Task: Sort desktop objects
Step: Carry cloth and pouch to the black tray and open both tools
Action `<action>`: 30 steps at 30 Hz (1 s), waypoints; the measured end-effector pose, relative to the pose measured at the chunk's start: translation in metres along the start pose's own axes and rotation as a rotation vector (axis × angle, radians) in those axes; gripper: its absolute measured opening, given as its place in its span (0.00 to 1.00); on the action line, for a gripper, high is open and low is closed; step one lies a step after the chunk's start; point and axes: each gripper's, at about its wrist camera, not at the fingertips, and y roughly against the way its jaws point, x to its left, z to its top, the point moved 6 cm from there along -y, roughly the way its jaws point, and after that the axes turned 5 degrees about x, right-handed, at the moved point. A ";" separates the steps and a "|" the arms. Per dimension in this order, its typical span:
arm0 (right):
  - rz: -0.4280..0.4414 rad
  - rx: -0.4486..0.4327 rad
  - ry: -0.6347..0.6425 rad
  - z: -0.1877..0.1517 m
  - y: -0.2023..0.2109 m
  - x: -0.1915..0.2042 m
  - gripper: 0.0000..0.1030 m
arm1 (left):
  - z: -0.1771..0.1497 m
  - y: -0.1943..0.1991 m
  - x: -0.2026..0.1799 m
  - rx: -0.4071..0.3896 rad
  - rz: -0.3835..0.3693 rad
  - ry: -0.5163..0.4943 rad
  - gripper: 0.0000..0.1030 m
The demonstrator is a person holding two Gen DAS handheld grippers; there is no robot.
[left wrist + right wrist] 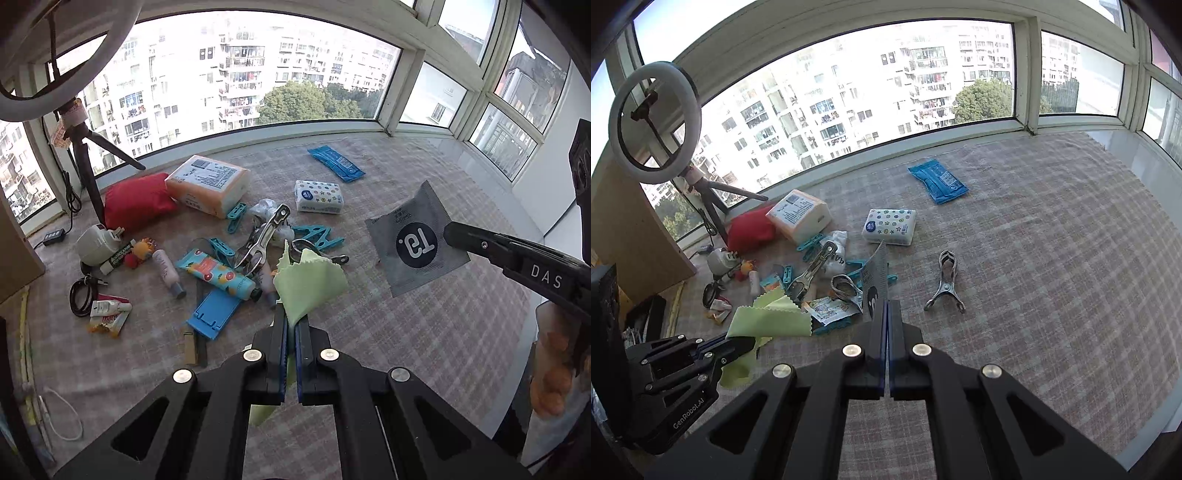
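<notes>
— Nearest us, the left gripper (291, 317): its jaws are clamped on a pale green cleaning cloth with pinked edges (310, 284), pinched at one corner so the rest hangs free above the checked desk cloth (424, 332).

— And the right gripper (887, 306)?

— Jaws pressed together on a flat grey foil sachet (413, 240), held by its edge. I'd guess both are thin, flat things lifted clear of the pile to go somewhere together.

— Any writing?

— The sachet carries a dark circle reading "T9."; the right gripper's finger says "DAS", the left one's body "GenRobot.AI".

— The rest?

— Unsorted in a heap: blue plastic clothes pegs (317, 236), a turquoise citrus-print tube (218, 277). One steel clamp (945, 284) lies apart.
</notes>
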 end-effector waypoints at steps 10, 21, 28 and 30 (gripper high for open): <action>0.164 0.026 0.180 -0.037 -0.003 0.214 0.01 | -0.069 0.108 0.195 -0.051 0.179 0.203 0.03; 0.339 0.076 0.441 -0.091 -0.012 0.461 0.01 | -0.185 0.206 0.396 -0.089 0.371 0.469 0.03; 0.400 0.141 0.545 -0.130 -0.035 0.568 0.01 | -0.251 0.244 0.489 -0.069 0.460 0.611 0.03; 0.410 0.161 0.561 -0.139 -0.042 0.588 0.01 | -0.264 0.251 0.508 -0.067 0.472 0.644 0.03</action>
